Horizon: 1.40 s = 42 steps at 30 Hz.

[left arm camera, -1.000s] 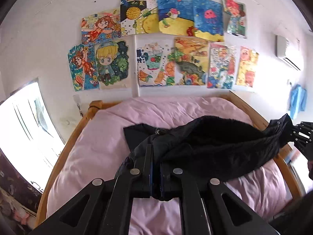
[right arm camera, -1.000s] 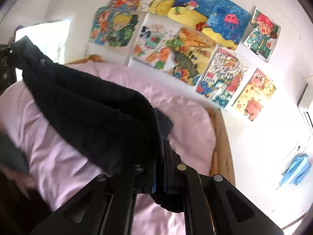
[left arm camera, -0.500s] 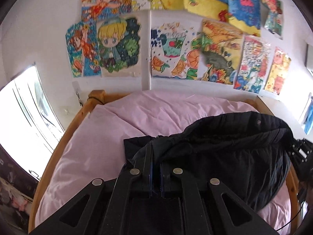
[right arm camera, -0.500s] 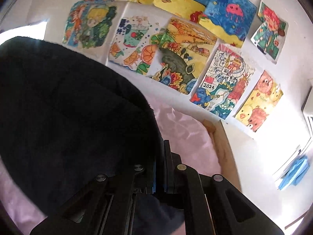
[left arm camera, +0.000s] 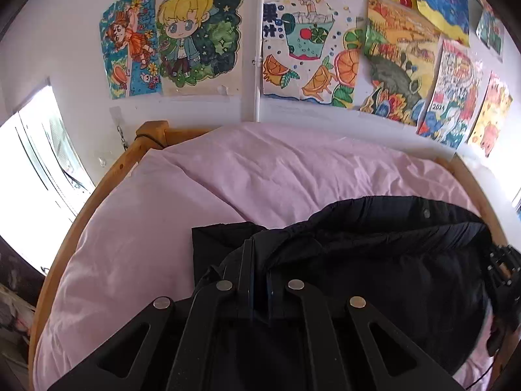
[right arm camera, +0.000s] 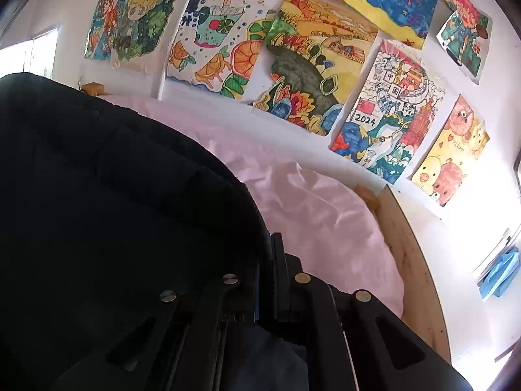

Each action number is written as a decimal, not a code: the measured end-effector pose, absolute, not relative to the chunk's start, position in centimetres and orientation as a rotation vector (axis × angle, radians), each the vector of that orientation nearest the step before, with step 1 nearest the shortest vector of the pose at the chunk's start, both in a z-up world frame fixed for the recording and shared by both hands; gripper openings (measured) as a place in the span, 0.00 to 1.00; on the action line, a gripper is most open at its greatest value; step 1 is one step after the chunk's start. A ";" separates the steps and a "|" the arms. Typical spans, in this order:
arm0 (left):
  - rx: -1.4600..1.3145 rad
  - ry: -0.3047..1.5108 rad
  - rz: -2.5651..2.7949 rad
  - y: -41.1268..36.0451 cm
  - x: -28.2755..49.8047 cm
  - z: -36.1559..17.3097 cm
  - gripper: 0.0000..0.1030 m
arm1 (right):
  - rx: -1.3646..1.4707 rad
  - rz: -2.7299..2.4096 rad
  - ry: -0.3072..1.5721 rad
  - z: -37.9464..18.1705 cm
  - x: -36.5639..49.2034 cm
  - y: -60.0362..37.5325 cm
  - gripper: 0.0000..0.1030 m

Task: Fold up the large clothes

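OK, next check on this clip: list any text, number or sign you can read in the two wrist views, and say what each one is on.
"2024": white sign in the dragon drawing on the wall, right wrist view.
"中国": same drawing, on the building near its top.
"果汁": blue characters at the upper left of the fruit drink drawing.
Small writing on the pig and chick drawing: too small to read.
Black jacket, pink bedding: no text visible.
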<state>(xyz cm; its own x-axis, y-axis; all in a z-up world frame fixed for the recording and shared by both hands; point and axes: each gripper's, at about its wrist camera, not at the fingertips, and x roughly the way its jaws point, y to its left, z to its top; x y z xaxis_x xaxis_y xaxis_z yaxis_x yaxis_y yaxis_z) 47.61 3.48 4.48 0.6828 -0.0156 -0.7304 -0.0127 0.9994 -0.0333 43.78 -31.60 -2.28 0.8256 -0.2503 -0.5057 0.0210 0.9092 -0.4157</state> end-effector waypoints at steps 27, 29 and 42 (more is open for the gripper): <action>-0.063 0.949 0.011 3.0 50.7 -0.1 0.23 | -0.259 -0.032 0.737 -5.2 47.4 -33.9 0.40; -0.073 0.945 0.020 3.2 50.4 0.0 0.53 | -0.207 -0.007 0.709 -4.6 46.9 -34.5 0.66; -0.004 0.812 -0.144 -1.1 43.6 0.1 0.90 | -0.148 0.292 0.616 -3.8 40.2 -34.1 0.80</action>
<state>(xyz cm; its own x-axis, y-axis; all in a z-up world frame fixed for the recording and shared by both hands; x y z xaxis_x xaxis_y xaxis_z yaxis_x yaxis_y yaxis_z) 43.63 -1.07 0.07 0.6790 -0.1300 -0.7226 0.1270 0.9902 -0.0588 40.24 -34.06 -3.76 0.7771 0.2247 -0.5879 -0.3123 0.9487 -0.0502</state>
